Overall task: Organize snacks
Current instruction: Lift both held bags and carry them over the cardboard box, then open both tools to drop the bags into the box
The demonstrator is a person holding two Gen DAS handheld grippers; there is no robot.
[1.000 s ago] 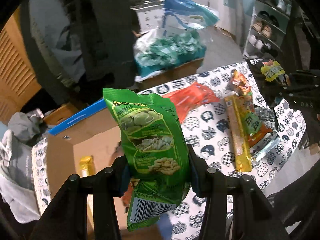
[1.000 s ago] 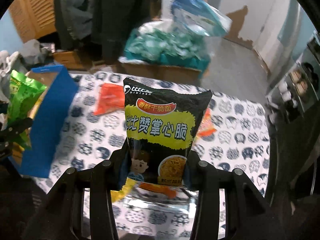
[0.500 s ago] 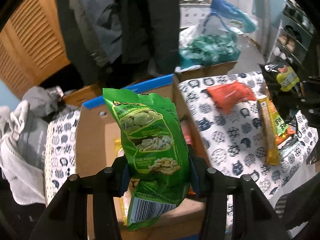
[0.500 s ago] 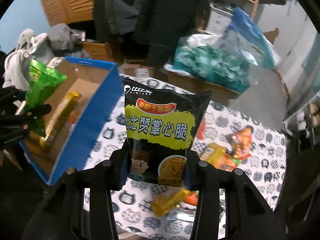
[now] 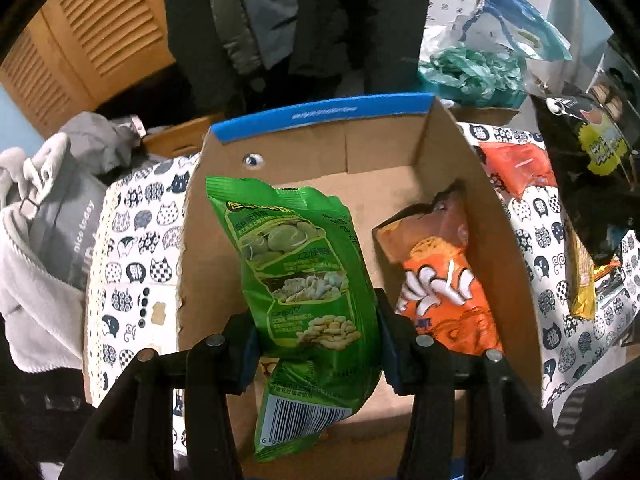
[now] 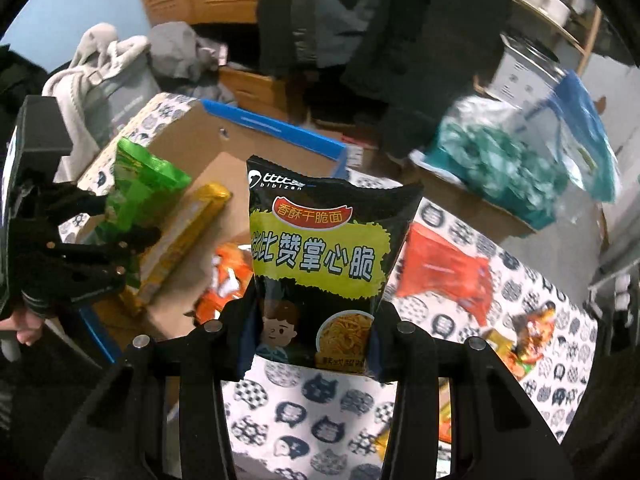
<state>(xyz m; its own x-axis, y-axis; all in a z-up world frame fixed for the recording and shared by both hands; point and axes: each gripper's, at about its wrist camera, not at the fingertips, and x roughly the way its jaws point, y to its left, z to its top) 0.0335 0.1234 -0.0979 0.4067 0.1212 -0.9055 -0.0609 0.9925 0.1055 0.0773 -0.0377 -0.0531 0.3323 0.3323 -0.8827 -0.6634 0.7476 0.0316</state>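
My left gripper is shut on a green snack bag and holds it above the open cardboard box with a blue rim. An orange snack bag lies in the box at the right. My right gripper is shut on a black noodle-snack bag, above the cat-print tablecloth just right of the box. In the right wrist view the left gripper with the green bag shows at the left, and a long yellow packet lies in the box.
A red packet and several mixed snacks lie on the tablecloth to the right. A grey bag and clothes sit left of the box. A box with teal packets stands behind the table.
Both grippers have swung left with their bags. The left one now hangs over the box's inside; the right one has come up to the box's right side.
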